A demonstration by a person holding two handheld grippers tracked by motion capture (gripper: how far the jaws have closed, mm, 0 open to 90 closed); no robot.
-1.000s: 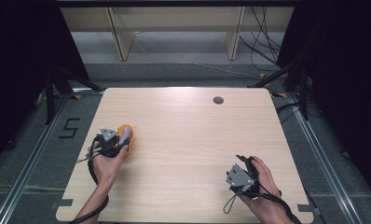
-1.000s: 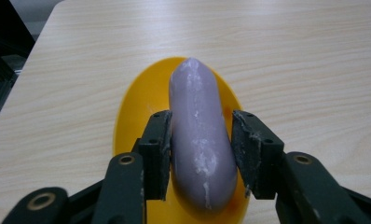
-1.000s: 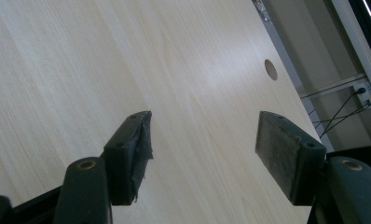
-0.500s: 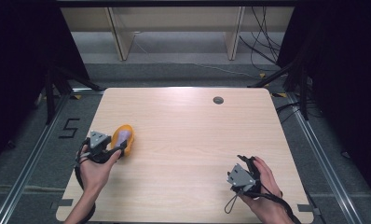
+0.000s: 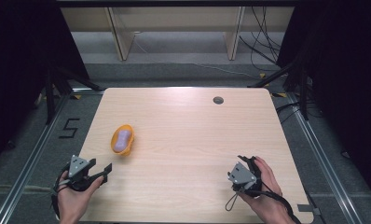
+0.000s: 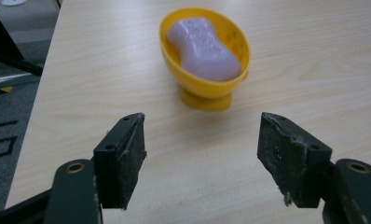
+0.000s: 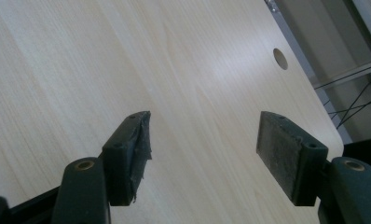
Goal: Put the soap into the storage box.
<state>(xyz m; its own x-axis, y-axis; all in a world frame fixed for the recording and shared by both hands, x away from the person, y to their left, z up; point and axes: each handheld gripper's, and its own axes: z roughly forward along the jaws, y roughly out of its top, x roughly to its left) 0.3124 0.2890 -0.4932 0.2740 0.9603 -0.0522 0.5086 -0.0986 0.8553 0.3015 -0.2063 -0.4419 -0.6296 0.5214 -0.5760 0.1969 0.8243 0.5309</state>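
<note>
From the high view, the left gripper (image 5: 104,170) is sitting at the near left corner of the table (image 5: 193,140). The person's left hand (image 5: 74,198) is coming in from the bottom edge and is holding it from behind, with the jaws pointing across the table toward the right. Its jaws have just been opening, and nothing is sitting between them. The yellow dish (image 5: 122,140) is standing on the table's left half, a little way beyond that gripper and not touching it. A purple soap (image 5: 122,139) is lying inside the dish. The right gripper (image 5: 231,176) is resting low near the table's near right side. The right hand (image 5: 263,186) is wrapping around it, with the forearm slanting in from the bottom right. A small round hole (image 5: 218,100) is showing in the far part of the table.

In the left gripper view, the two black jaws are standing wide apart with only bare wood between them. The dish (image 6: 207,58) is standing upright just ahead, with the soap (image 6: 202,49) lying in its bowl.

In the right gripper view, the jaws are also spreading wide and holding nothing. They are pointing over bare table toward the far hole (image 7: 280,59).
</note>
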